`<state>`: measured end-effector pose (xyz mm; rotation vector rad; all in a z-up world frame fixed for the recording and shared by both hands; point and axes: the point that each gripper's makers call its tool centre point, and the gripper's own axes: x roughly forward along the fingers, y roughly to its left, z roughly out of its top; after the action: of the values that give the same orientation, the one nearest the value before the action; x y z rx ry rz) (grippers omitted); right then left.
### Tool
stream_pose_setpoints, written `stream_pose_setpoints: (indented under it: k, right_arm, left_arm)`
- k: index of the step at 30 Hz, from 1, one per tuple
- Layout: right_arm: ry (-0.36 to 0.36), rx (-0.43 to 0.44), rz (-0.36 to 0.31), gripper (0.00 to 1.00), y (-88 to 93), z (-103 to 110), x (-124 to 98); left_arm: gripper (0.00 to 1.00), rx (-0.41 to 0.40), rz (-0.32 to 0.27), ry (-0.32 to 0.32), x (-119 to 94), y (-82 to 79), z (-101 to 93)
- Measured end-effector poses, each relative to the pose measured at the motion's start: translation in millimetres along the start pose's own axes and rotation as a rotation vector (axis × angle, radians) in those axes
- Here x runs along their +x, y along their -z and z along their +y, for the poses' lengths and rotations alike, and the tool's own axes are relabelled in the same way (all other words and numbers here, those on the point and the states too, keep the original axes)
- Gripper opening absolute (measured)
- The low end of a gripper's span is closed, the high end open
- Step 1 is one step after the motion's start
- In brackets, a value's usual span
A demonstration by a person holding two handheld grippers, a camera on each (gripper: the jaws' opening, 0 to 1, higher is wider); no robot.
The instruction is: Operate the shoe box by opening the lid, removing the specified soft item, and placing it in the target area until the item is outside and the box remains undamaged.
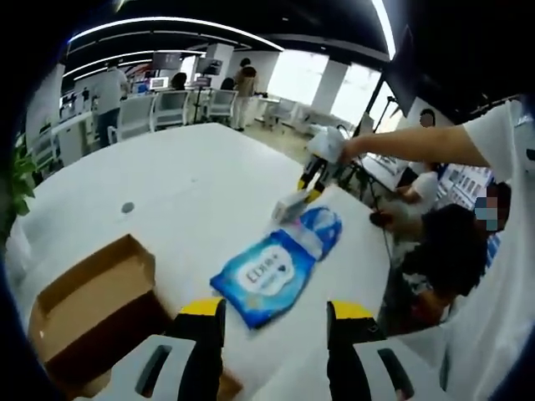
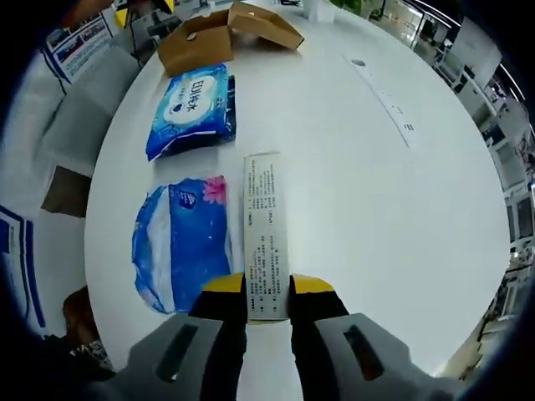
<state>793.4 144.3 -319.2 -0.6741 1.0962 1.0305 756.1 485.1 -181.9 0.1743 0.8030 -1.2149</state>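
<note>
The right tongs [image 2: 267, 292] pinch one end of a long white printed box [image 2: 265, 230] above the white counter [image 2: 351, 192]. Just beside it lies a blue soft pack [image 2: 182, 242], and another blue pack [image 2: 194, 104] lies between that and the open cardboard shoe box [image 2: 224, 33] near the counter's far edge. The left tongs [image 1: 276, 313] are spread, holding nothing, beside the shoe box.
</note>
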Motion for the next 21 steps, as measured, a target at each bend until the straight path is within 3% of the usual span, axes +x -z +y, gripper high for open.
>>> stream_pose_setpoints:
  k: [11, 21]
  right_arm:
    - [-0.02, -0.042, -0.013, 0.17, -6.4, 1.7, 2.8]
    - [-0.031, -0.02, -0.016, 0.18, -4.3, 1.2, 3.8]
  left_arm:
    - [0.49, -0.01, 0.001, -0.006, 0.0, 1.7, -1.2]
    - [0.49, -0.018, 0.008, -0.007, 2.0, 4.2, -0.3]
